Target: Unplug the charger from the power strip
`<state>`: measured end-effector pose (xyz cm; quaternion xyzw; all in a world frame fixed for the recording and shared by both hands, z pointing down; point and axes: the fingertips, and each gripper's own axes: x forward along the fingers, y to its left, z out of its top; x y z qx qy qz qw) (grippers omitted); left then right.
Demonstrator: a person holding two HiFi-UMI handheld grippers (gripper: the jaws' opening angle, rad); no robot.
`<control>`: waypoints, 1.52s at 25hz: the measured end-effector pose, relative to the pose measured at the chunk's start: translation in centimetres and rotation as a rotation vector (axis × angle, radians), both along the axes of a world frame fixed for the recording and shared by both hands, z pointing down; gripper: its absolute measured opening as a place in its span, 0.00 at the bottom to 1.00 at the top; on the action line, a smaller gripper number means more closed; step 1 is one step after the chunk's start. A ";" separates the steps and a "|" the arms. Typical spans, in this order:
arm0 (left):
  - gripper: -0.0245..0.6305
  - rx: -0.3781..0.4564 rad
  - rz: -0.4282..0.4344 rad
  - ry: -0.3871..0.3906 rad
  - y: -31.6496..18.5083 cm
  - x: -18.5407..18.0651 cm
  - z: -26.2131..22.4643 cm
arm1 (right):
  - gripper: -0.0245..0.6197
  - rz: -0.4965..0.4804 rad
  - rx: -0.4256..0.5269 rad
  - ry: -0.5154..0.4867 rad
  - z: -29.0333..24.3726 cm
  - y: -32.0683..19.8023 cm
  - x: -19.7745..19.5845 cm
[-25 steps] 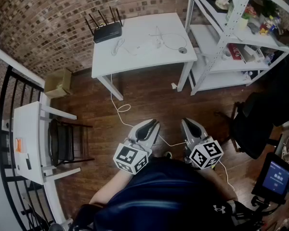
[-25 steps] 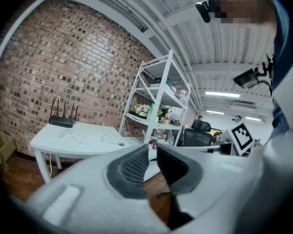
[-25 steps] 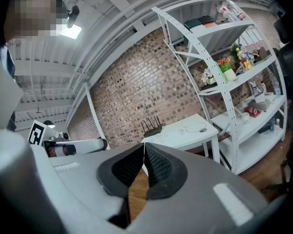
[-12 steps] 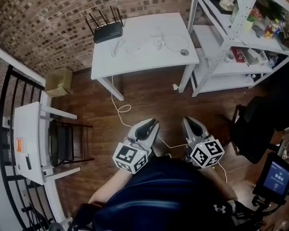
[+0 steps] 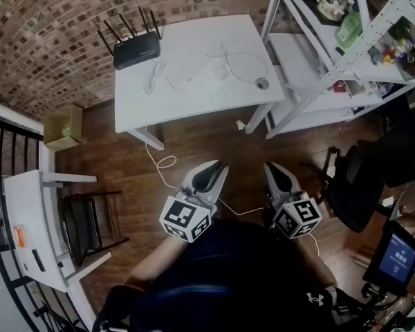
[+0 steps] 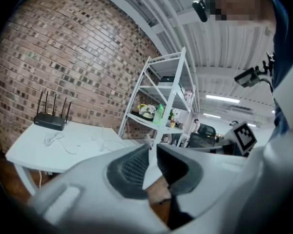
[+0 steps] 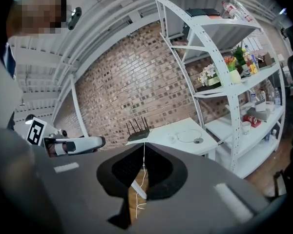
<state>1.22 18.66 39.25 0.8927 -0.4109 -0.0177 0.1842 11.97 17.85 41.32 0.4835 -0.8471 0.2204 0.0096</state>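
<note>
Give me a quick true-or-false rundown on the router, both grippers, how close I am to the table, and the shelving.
1. The black router sits on the white table. True.
2. The left gripper is clamped on a cable. False: its jaws stand slightly apart with nothing between them.
3. The right gripper has its jaws shut on nothing. True.
4. Both grippers hang over the tabletop. False: they are over the wooden floor, short of the table and close to the person.
5. The white shelf unit stands left of the table in the head view. False: it stands to the table's right.
</note>
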 end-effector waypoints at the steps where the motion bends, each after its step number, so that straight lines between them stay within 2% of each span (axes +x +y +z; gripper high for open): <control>1: 0.11 -0.001 0.003 0.005 -1.2 -0.8 -0.1 | 0.05 0.005 -0.001 0.004 -0.1 -1.2 -0.7; 11: 0.11 -0.042 0.023 0.028 -12.3 -9.0 1.4 | 0.06 0.051 -0.055 0.089 0.9 -12.5 -7.4; 17: 0.11 -0.061 0.038 0.028 -16.4 -11.2 2.2 | 0.06 0.029 -0.063 0.137 1.9 -15.8 -9.6; 20: 0.11 -0.067 0.022 0.025 -17.9 -11.4 2.6 | 0.17 0.030 -0.077 0.163 2.9 -17.9 -9.0; 27: 0.11 -0.083 -0.077 -0.015 -21.4 -12.2 3.6 | 0.28 -0.017 -0.084 0.168 5.1 -23.2 -8.8; 31: 0.11 -0.104 -0.182 -0.061 -23.8 -11.4 4.4 | 0.30 -0.117 -0.088 0.155 6.8 -27.0 -8.5; 38: 0.11 -0.130 -0.306 -0.150 -28.1 -9.9 6.9 | 0.34 -0.261 -0.104 0.223 10.8 -31.8 -8.8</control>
